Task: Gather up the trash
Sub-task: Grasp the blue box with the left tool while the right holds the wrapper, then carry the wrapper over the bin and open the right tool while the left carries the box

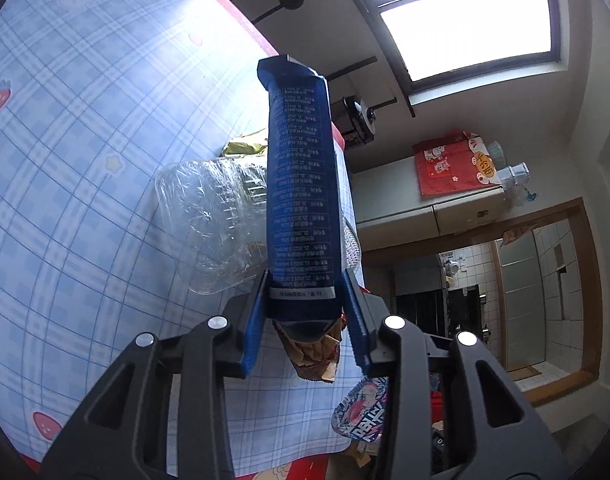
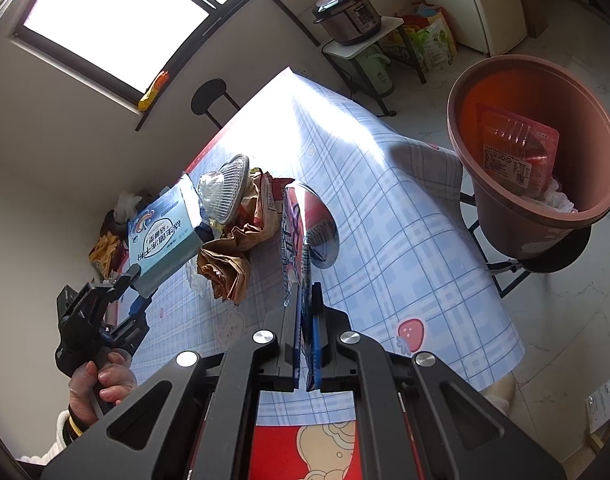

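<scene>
Two grippers are at work, each holding one piece of trash. The left gripper (image 1: pixel 305 312) has its blue fingers (image 1: pixel 253 328) closed on the near end of one long carton, the blue box (image 1: pixel 301 184), which juts forward from the jaws above the table. From the right wrist view the same box (image 2: pixel 163 236) shows a pale blue printed face, clamped at its lower corner by the left gripper (image 2: pixel 135 286), with the person's hand (image 2: pixel 101 384) on the handle.

The right gripper (image 2: pixel 305 340) is shut on one flat, colourful snack wrapper (image 2: pixel 295 240), pinched edge-on between the jaws and standing up straight ahead of them.

On the checked blue tablecloth (image 2: pixel 405 240) lie the rest: one crumpled brown paper bag (image 2: pixel 241 240), one clear plastic clamshell tray (image 1: pixel 209 216) under and beside the box, and one ribbed clear plastic lid (image 2: pixel 229 188) just behind the bag. In the left wrist view the wrapper (image 1: pixel 363 412) sits near the table edge.

One terracotta-coloured bin (image 2: pixel 465 152) stands on a stool well to the right of the table, holding one red-labelled plastic package (image 2: pixel 513 148) and some white scraps.
</scene>
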Tool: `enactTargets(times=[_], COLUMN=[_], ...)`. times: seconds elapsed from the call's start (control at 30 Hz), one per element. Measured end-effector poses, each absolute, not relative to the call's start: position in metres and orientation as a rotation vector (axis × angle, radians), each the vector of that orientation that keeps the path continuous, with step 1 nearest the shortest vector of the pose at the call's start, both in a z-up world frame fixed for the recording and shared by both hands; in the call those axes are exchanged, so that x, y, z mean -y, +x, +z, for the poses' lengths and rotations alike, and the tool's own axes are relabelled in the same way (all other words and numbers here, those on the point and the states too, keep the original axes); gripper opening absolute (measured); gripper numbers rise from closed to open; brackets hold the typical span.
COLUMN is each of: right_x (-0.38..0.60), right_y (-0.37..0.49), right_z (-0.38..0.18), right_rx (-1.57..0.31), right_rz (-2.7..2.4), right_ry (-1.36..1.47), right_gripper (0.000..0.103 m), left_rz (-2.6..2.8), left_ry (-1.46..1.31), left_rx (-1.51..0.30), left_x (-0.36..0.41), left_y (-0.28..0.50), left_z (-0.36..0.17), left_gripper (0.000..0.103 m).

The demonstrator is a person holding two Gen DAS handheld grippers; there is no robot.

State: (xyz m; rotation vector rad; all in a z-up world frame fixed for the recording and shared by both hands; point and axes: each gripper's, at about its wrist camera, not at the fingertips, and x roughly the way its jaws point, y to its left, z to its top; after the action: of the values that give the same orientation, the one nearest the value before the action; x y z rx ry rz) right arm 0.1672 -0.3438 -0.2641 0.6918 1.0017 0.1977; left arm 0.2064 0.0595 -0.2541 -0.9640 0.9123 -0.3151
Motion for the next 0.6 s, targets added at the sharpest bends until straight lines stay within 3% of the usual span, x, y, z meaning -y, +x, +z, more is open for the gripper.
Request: enactTargets(times=[0.4,0.6], right_x=[0.351,0.401], right_y=[0.173,0.176], right_z=[-0.248,-0.220], right_rx=[-0.926,-0.811], right_rz=[0.226,0.138], right_ry=[0.692,0.687], right_gripper=[0.006,0.006], left_rz=[-0.238,-0.219], left_ry=[-0.773,-0.676], left_rx=[-0.751,-0.665], left_x=[-0.086,-0.087], left_y=[0.156,0.147], left_z=[-0.184,-0.139], left_gripper=[0.037,0.037])
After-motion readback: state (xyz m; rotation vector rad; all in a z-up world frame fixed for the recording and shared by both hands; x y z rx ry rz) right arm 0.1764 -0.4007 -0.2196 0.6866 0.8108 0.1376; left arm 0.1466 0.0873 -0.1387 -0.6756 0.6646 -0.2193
